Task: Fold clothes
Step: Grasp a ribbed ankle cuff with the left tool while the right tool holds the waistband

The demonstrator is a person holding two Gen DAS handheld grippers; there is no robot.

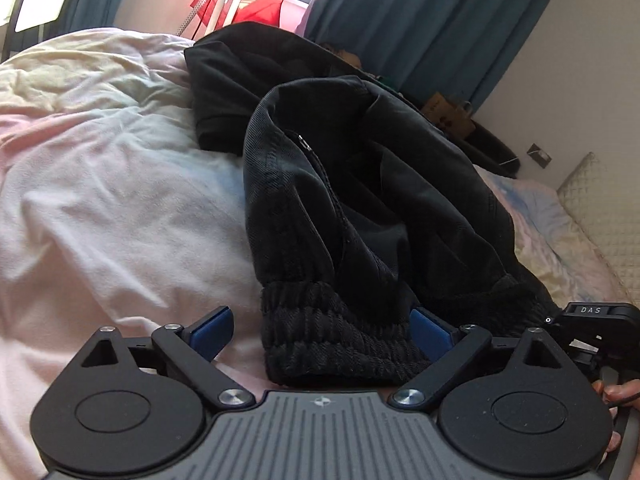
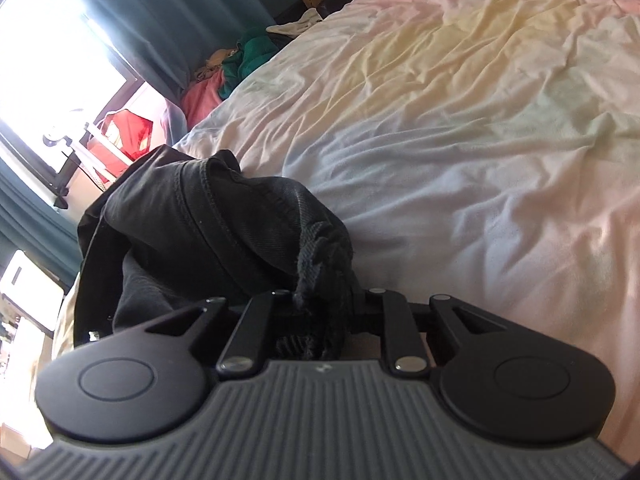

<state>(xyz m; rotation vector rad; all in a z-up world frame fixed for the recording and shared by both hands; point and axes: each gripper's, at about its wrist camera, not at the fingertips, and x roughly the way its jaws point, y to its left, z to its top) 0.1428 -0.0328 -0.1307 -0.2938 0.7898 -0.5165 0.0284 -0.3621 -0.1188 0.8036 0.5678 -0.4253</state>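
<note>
Right hand-held gripper (image 2: pixel 320 316) is clamped on a bunched, ribbed part of the black garment (image 1: pixel 360 200), its jaws drawn close together with dark knit squeezed between them, so this side has a real hold. Left hand-held gripper (image 1: pixel 320 332) stands wide, its 2 blue pads (image 1: pixel 212 332) apart; the ribbed cuff (image 1: pixel 336 336) lies between them, touching or nearly touching the right-hand pad while the other pad stands clear over the bedsheet (image 1: pixel 100 200), so nothing is pinched there yet. The garment sits in a rumpled heap on the bed, running from the near edge, where both tools meet it, back toward the far edge by the curtains (image 1: pixel 440 20), with its zip (image 1: pixel 306 146) showing in a fold. As I judge it, the step in hand is taking 2 corners or cuffs so the piece can be lifted and spread flat. The risks come from the left side: closing with the cuff off-centre could catch only a thin lip of knit, which would slip out once weight comes on, or could nip the loose sheet beneath and drag bedding up with it. Lifting from the right hold alone would leave the heap hanging twisted, and the layers over the zip could stay tangled.
</note>
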